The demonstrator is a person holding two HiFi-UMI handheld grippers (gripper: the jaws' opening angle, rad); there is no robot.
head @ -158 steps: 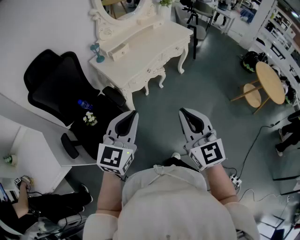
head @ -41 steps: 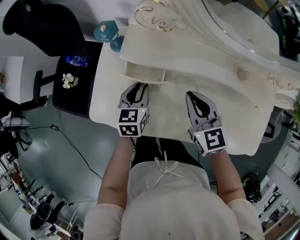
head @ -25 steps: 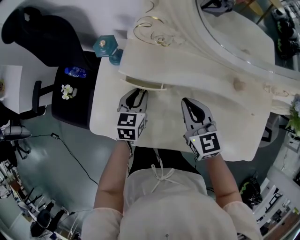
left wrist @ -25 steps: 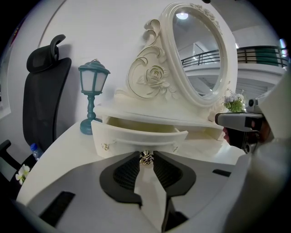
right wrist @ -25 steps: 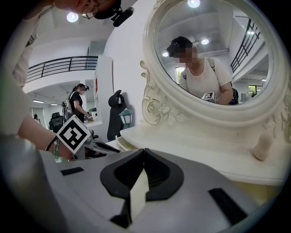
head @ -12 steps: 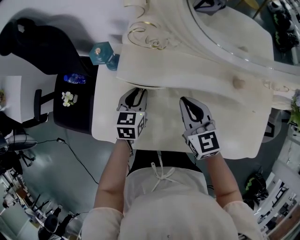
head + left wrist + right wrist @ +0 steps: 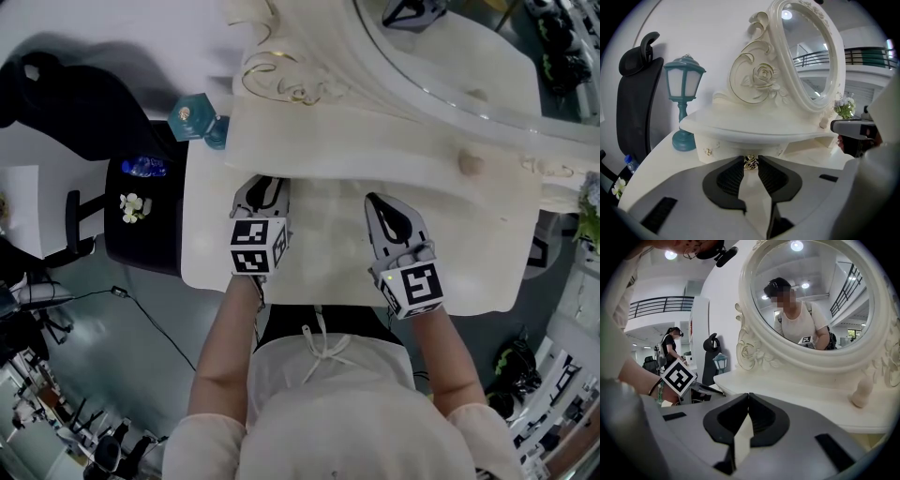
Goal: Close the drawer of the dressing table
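Cream drawer [image 7: 726,151]: pushed in beneath the dressing table's upper shelf [image 7: 754,131], front about flush with the face around it, straight ahead of the left tongs [image 7: 751,164].
Knob [image 7: 750,161]: gold, on the drawer front, right between the left tongs' tips.
Left tongs: jaws drawn in to a narrow gap, pads closed on the knob; tips tucked against the shelf's front edge in the head view.
Right tongs [image 7: 748,398]: jaws together with tips touching and nothing between them; held over bare tabletop to the right of the left tongs, short of the shelf.
Tabletop [image 7: 319,248]: cream, under both tongs.
Mirror [image 7: 811,301]: oval in a carved cream frame, ahead of and above the right tongs; it reflects the person and both tongs.
Finial [image 7: 862,392]: small rounded post on the shelf, ahead and to the right of the right tongs.
Lamp [image 7: 684,103]: teal lantern on the tabletop, ahead and left of the left tongs.
Chair [image 7: 84,94]: black, further left of the left tongs, off the table's edge; a blue bottle [image 7: 142,168] and a white flower [image 7: 131,202] lie on its seat.
Bystander [image 7: 670,348]: stands far back in the room, past the left tongs in the right gripper view.
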